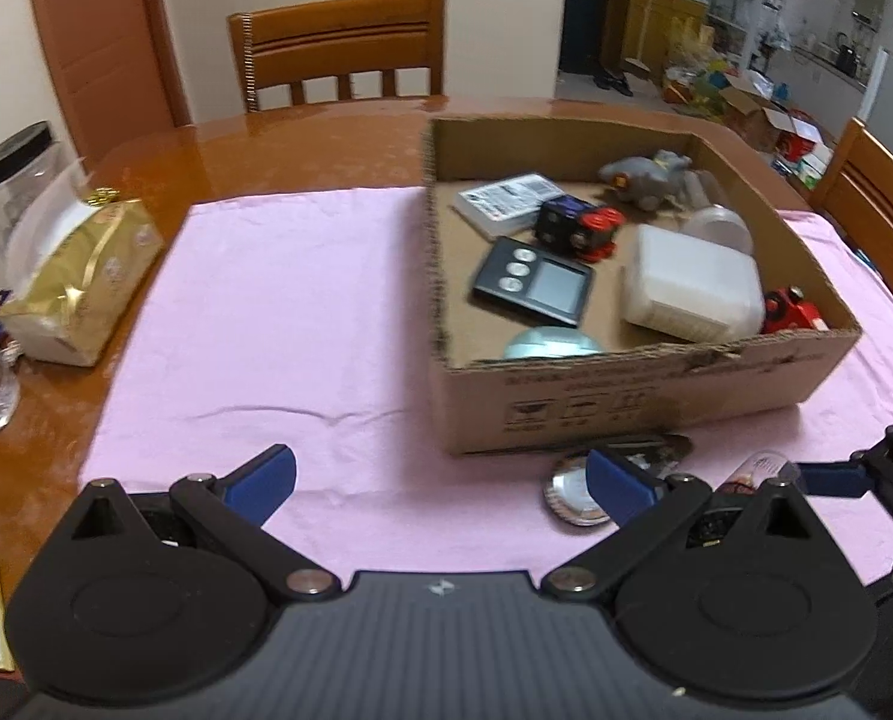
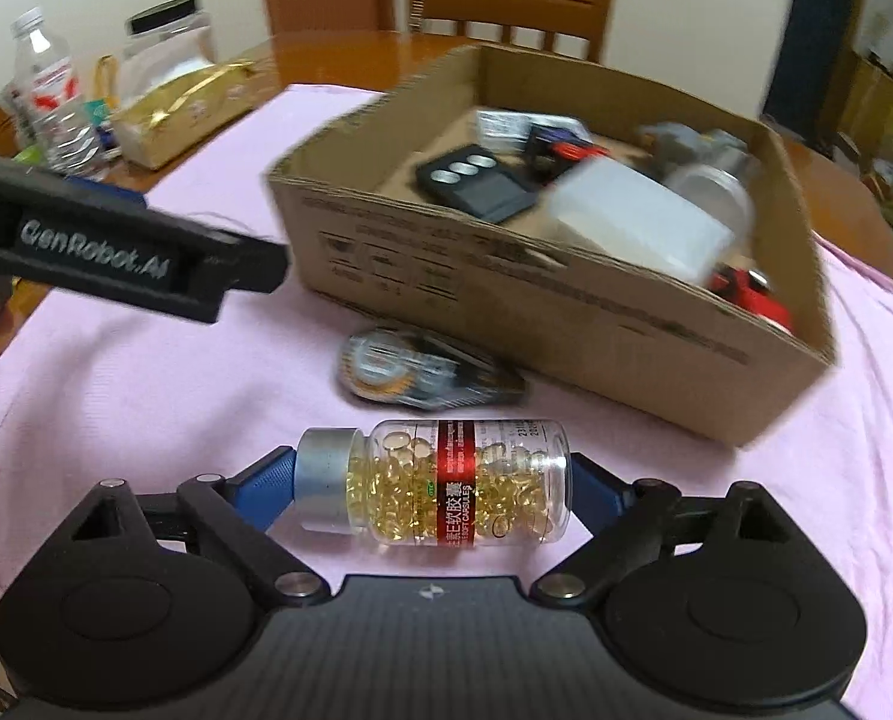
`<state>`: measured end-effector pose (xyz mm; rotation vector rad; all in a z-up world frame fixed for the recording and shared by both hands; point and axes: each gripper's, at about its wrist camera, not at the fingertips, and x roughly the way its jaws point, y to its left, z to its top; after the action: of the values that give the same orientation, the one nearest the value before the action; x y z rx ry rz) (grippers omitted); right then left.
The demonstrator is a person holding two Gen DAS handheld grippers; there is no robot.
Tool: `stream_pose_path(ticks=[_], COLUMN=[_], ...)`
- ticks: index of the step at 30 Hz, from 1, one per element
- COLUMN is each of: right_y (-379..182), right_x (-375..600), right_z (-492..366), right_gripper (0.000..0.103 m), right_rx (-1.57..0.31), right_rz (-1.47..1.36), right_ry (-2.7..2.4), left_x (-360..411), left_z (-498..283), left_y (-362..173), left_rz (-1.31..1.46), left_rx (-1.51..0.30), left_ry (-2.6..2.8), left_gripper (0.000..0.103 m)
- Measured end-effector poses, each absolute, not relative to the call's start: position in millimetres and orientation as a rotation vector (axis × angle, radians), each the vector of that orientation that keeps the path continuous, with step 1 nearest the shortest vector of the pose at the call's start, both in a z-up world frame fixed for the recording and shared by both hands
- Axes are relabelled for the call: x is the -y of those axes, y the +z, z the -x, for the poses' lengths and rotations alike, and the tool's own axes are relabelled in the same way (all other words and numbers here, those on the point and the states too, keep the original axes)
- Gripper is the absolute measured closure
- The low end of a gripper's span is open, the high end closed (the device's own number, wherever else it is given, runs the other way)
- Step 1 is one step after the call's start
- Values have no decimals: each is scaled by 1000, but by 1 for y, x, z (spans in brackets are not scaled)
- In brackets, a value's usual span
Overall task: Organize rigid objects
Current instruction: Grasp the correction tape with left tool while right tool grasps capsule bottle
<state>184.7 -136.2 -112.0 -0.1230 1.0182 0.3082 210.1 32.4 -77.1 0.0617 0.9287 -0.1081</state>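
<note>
My right gripper point(image 2: 433, 483) is shut on a clear capsule bottle point(image 2: 446, 489) with a silver cap, held sideways end to end above the pink cloth point(image 2: 146, 396). A correction tape dispenser point(image 2: 410, 375) lies on the cloth just in front of the cardboard box point(image 2: 566, 324). The box point(image 1: 626, 384) holds a black timer point(image 1: 533, 282), a white plastic container point(image 1: 692, 285), toy trains, a card pack and a grey toy. My left gripper point(image 1: 440, 480) is open and empty, low over the cloth left of the dispenser point(image 1: 572, 489).
A gold tissue pack point(image 1: 86, 282), a clear jar point(image 1: 17, 180) and a water bottle point(image 2: 56, 102) stand at the table's left edge. Wooden chairs point(image 1: 341, 48) stand behind and to the right of the table.
</note>
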Motion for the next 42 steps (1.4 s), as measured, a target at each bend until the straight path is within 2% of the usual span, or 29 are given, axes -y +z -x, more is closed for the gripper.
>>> stream_pose_path(ticks=[16,20,30,42], right_y=[-115,-116,-125,-139], right_x=[202,206,205,207], right_z=[-188,-188,-183,-177], right_gripper=[7,3,0,0], right_rx=[-1029,-1035,-1042,-1078], right_rz=[79,73,114,120], right_ry=[147,151,163,176], left_x=[37,45,51,20], left_z=[-233,-238,-234,-209], left_y=[-115,-128,-138,-136], left_rz=[-79,-41,-45,-51], left_rx=[-974,-999,-993,-1017], left_ry=[-180,-145,-90,-84], left_gripper=[1,1,1,1])
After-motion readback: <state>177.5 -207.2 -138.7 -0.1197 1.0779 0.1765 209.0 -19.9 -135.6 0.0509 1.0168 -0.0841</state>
